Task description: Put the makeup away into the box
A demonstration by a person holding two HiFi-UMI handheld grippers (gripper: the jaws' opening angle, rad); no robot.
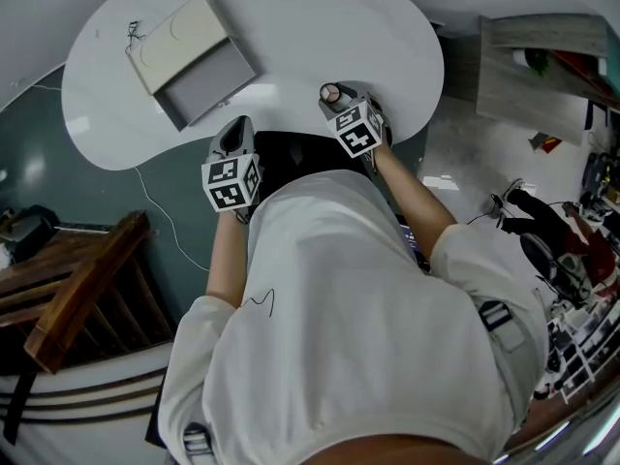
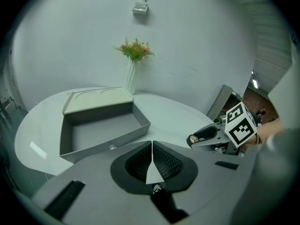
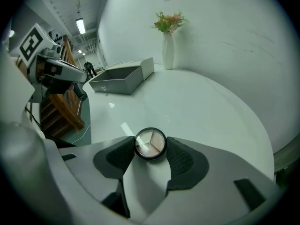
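A round makeup compact (image 3: 150, 144) with pale pink pans sits between the pads of my right gripper (image 3: 150, 150), which touch it on both sides. In the head view the same compact (image 1: 330, 93) shows at the tip of the right gripper (image 1: 337, 99), over the near edge of the white table (image 1: 320, 27). The grey box (image 1: 215, 76) stands open at the far left of the table, its cream lid (image 1: 179, 35) folded back, and it looks empty inside. My left gripper (image 2: 152, 146) is shut with nothing in it and hovers at the near table edge, to the left of the right one.
A white vase with flowers (image 2: 133, 74) stands at the wall behind the box. A thin dark cable (image 1: 134, 33) lies by the lid. Wooden furniture (image 1: 77, 289) stands on the floor to the left, and a shelf with clutter (image 1: 542, 66) to the right.
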